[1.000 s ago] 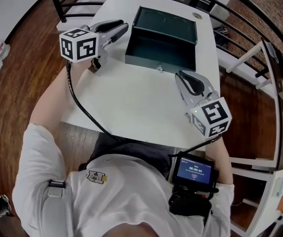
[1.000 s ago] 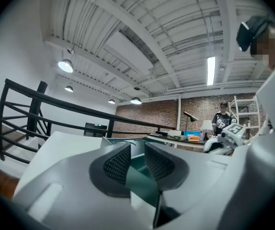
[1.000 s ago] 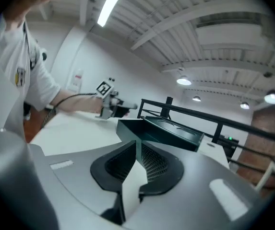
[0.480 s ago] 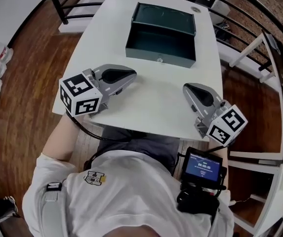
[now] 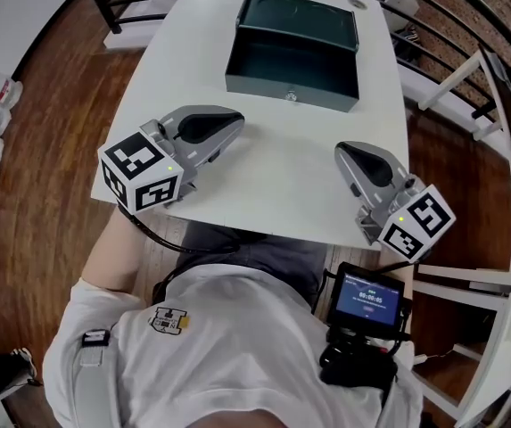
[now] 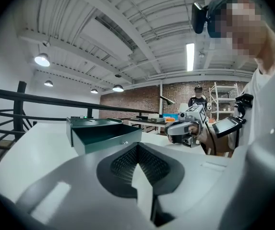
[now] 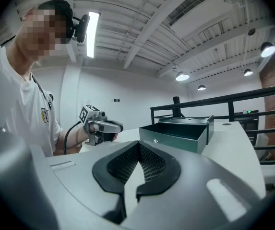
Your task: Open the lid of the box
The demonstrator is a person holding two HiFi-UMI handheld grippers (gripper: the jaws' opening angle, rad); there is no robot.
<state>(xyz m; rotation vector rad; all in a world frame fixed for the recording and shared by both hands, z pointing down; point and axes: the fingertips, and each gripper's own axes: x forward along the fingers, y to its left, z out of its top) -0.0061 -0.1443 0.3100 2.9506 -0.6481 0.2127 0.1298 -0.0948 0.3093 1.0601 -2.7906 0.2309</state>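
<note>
The dark green metal box (image 5: 291, 65) stands open at the far end of the white table (image 5: 282, 181), its lid (image 5: 301, 12) tipped back behind it and nothing visible inside. My left gripper (image 5: 235, 123) lies on the table at the near left, well short of the box, shut and holding nothing. My right gripper (image 5: 340, 152) rests at the near right, also shut and holding nothing. The left gripper view shows its own jaws (image 6: 137, 147) closed, with the box (image 6: 103, 133) ahead. In the right gripper view the jaws (image 7: 138, 147) are closed, and the box (image 7: 178, 133) sits ahead to the right.
A black railing (image 5: 112, 3) runs round the far and left sides of the table, over a wooden floor. A small round object (image 5: 356, 4) sits at the table's far right corner. A device with a lit screen (image 5: 369, 297) hangs at the person's waist.
My left gripper has come back from beside the box's left wall to the near left of the table. The right gripper has drawn slightly toward the front edge.
</note>
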